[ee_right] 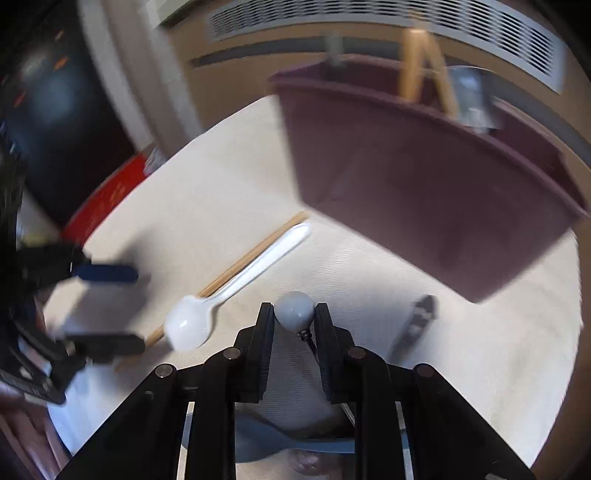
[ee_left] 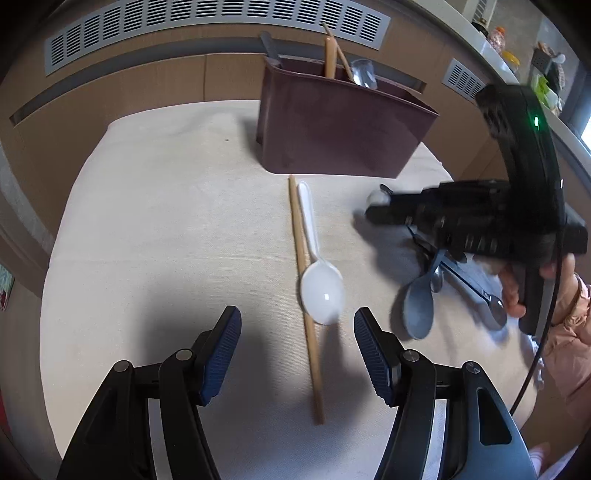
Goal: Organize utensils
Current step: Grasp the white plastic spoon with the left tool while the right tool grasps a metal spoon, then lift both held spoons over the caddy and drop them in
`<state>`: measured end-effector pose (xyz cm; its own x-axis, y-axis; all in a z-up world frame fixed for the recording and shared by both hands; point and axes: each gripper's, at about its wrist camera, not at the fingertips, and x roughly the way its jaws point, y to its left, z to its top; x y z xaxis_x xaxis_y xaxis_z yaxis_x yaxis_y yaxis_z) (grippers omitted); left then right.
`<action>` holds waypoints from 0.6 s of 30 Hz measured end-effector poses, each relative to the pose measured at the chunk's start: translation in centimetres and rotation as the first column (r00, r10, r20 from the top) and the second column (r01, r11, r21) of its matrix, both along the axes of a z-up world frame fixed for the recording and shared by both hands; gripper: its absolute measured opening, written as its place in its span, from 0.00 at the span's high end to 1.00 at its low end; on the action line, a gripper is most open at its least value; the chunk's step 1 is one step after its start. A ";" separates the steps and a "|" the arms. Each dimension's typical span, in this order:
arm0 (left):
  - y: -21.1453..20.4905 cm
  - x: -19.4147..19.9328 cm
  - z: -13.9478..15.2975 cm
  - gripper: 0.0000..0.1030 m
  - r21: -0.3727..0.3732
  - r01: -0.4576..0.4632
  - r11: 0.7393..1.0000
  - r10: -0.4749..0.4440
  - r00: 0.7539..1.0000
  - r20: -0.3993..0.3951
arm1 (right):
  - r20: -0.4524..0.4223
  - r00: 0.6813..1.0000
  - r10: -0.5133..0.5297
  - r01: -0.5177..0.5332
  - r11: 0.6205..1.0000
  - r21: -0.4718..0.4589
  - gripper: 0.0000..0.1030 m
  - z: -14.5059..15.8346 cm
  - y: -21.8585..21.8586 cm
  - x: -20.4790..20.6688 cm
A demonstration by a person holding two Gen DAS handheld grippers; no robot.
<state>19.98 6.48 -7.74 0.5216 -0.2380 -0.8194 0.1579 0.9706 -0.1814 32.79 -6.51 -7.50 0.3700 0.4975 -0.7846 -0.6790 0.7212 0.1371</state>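
A: Nearest item, left wrist view?

B: The left hand-held gripper. Jaws wide apart, nothing held. It hovers above the chopstick and the white spoon, which lie side by side and touching on the surface.

A: Right hand-held gripper?

B: Jaws nearly closed on a white ball at the end of a thin utensil; the shaft runs back under the gripper, so the utensil type cannot be told.

A: Step in hand?

B: Judged: the ball-ended utensil is gripped and due for transfer to the bin, which already holds upright chopsticks and a clear item.

A: Next move requires?

B: Lift clear of the grey spoon and the metal pieces beside it, carry over the bin rim, then release. The left gripper needs to descend and close on one item only, spoon or chopstick.

A: Surface and room?

B: A cream cloth covers the surface. Behind it, a tan wall with vent grilles. The right wrist view is motion-blurred.
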 end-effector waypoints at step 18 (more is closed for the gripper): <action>-3.8 1.3 -0.1 0.68 0.118 -0.033 0.992 0.021 0.994 0.104 | 0.111 0.967 -0.228 0.212 0.967 0.142 0.81 7.7 -8.4 -4.2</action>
<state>21.28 2.65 -7.88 0.6092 -0.1260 -0.7829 0.1431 0.9886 -0.0478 28.60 -14.91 0.18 0.5733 0.4855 -0.6600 -0.5231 0.8369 0.1613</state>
